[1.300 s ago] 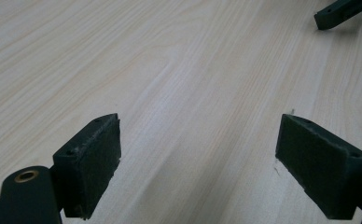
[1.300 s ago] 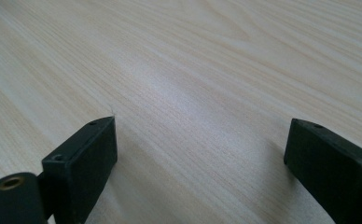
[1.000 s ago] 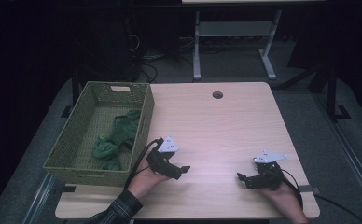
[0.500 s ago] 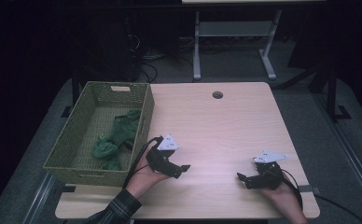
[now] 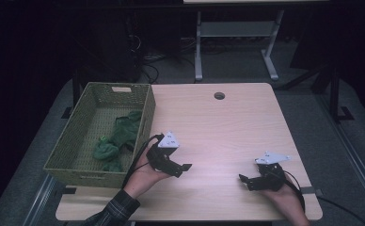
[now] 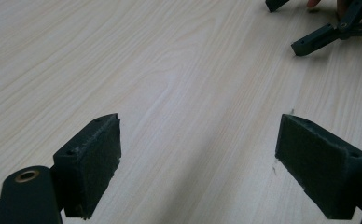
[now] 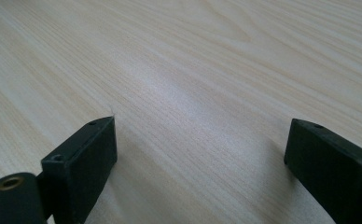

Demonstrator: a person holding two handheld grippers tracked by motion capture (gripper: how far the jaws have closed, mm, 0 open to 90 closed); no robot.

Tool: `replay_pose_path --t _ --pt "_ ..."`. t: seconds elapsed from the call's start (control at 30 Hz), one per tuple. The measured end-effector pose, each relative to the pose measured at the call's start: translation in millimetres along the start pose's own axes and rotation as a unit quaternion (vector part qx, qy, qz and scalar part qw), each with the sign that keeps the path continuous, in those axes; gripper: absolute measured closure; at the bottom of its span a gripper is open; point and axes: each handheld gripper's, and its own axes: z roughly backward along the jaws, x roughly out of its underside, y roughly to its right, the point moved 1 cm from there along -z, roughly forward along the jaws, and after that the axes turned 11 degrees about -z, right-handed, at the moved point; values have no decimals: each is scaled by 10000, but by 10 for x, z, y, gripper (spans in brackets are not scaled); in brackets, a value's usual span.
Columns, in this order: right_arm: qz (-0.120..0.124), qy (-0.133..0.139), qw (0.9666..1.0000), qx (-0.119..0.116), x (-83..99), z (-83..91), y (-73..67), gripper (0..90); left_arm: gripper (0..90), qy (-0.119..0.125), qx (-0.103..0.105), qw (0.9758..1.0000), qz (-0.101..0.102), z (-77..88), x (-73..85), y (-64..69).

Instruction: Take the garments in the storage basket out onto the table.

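Observation:
My left gripper (image 5: pixel 183 170) rests low over the light wooden table (image 5: pixel 218 127), just right of a green woven basket (image 5: pixel 147 113). Its jaws point right and stand open, with bare tabletop between the pads (image 6: pixel 198 140). My right gripper (image 5: pixel 244 182) sits near the table's front right, its jaws pointing left toward the other one. It is open too, with nothing between its pads (image 7: pixel 200 144). In the left gripper view the right gripper (image 6: pixel 286 25) shows at the top right. A crumpled green cloth (image 5: pixel 117 141) lies inside the basket.
The basket takes up the table's left side and overhangs the left edge. A round cable hole (image 5: pixel 219 95) sits near the far edge. A grey metal frame (image 5: pixel 232 42) stands on the floor beyond the table.

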Motion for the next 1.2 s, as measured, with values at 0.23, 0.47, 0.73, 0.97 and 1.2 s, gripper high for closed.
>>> replay_pose_path --t 0.23,0.47,0.73,0.97,1.2 --pt "5 1 10000 -1 0 0 1 90 137 -46 38 10000 -61 32 -51 -3" --pt "1 0 10000 -4 0 0 1 91 137 26 12 10000 -71 95 -114 -32" --pt "0 6 10000 -3 0 -1 1 91 137 80 35 9999 -134 145 -189 -66" --pt "4 5 10000 -1 0 -1 1 91 140 82 145 9996 -224 192 -220 -104" --pt "5 6 10000 -3 0 -1 2 91 140 66 135 9996 -229 301 -266 -221"
